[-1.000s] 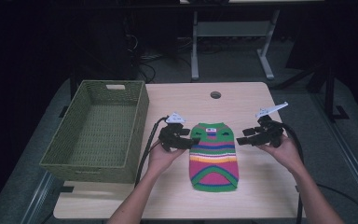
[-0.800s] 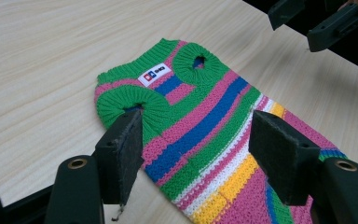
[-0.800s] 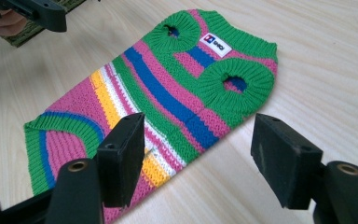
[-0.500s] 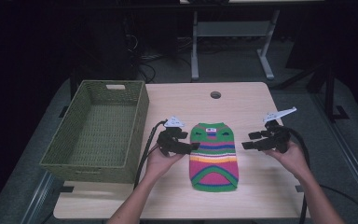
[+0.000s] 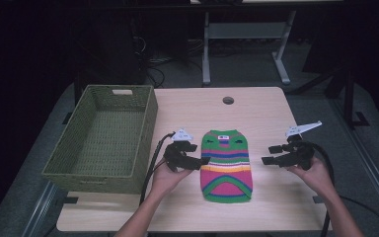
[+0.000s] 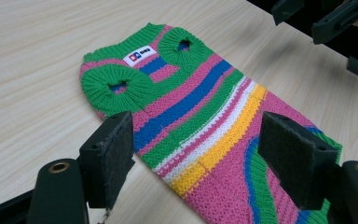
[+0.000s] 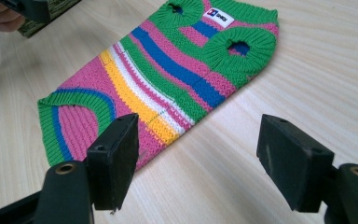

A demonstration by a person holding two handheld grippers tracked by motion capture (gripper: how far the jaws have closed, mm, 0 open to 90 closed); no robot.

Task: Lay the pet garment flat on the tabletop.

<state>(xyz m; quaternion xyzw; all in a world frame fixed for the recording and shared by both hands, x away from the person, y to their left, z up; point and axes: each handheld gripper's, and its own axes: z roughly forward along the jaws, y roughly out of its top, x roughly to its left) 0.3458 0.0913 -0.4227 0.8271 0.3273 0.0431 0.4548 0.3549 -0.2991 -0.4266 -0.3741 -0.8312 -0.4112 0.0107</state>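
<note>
1. Olive-green woven rectangular basket [image 5: 103,136] sits at the left of the high view, on the left end of the light wood-grain table [image 5: 256,106].
2. Left gripper [image 5: 197,161], just left of centre: jaws spread, have just been opening, pinching nothing. Tips sit at the left edge of the garment; left gripper view shows it lying below and between the pads.
3. Striped knitted pet sweater in green, pink, blue, white and yellow [image 5: 226,165] lies flat at frame centre, neck end toward the top, white label near the collar.
4. Right gripper [image 5: 272,154], right of centre: jaws spread, just been opening, empty, apart from the sweater's right edge.
</note>
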